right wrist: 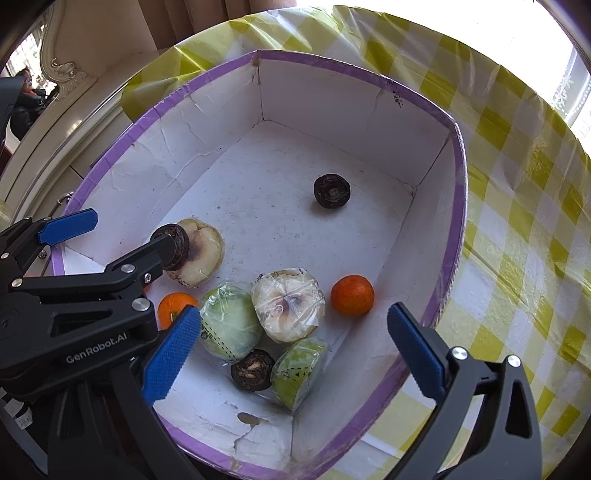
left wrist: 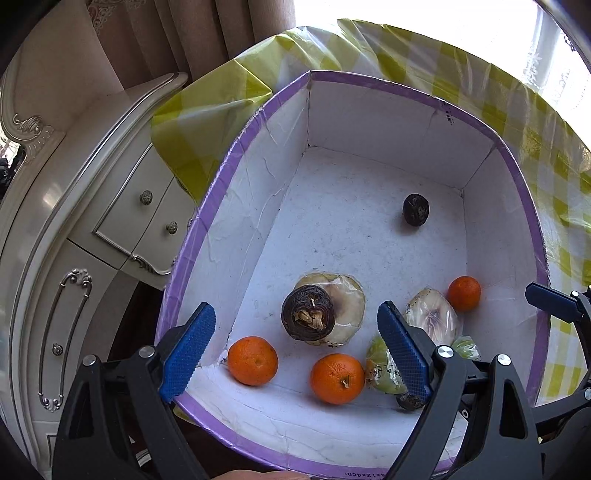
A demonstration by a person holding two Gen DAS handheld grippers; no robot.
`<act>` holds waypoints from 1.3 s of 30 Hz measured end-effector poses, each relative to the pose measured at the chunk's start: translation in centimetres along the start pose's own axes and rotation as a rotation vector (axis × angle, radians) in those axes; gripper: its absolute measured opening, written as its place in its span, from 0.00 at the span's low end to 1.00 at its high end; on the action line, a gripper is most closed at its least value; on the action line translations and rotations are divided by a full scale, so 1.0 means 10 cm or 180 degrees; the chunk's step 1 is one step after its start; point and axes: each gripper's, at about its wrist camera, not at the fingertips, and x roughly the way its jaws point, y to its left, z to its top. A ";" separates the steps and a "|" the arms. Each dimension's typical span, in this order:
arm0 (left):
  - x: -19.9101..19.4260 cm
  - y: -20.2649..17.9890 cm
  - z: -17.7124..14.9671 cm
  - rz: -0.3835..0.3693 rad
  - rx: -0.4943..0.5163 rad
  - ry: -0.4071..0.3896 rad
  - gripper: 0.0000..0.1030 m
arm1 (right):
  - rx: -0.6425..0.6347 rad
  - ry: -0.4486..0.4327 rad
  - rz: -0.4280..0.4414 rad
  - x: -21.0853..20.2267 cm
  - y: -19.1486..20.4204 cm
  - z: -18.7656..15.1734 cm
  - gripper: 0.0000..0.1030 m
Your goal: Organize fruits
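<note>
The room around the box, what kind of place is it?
Probably a home room, maybe a bedroom or dining room: an ornate cream cabinet, brown curtains, and a table with a yellow checked cloth.

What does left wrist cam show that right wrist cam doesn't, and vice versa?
Left wrist only: the cream cabinet with drawer knobs beside the table, and a third orange by the near-left wall of the box.

Right wrist only: both green wrapped fruit halves in full, and the dark round fruit between them, unobstructed.

Both: the purple-rimmed box, the lone dark fruit toward the far end, the orange by the right wall, the checked tablecloth, and both hand-held grippers, open and empty: left, right.
</note>
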 end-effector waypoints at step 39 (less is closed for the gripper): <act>0.02 -0.02 0.00 0.0027 -0.0027 0.0001 0.84 | 0.0015 -0.0011 0.0030 0.00 0.00 0.01 0.99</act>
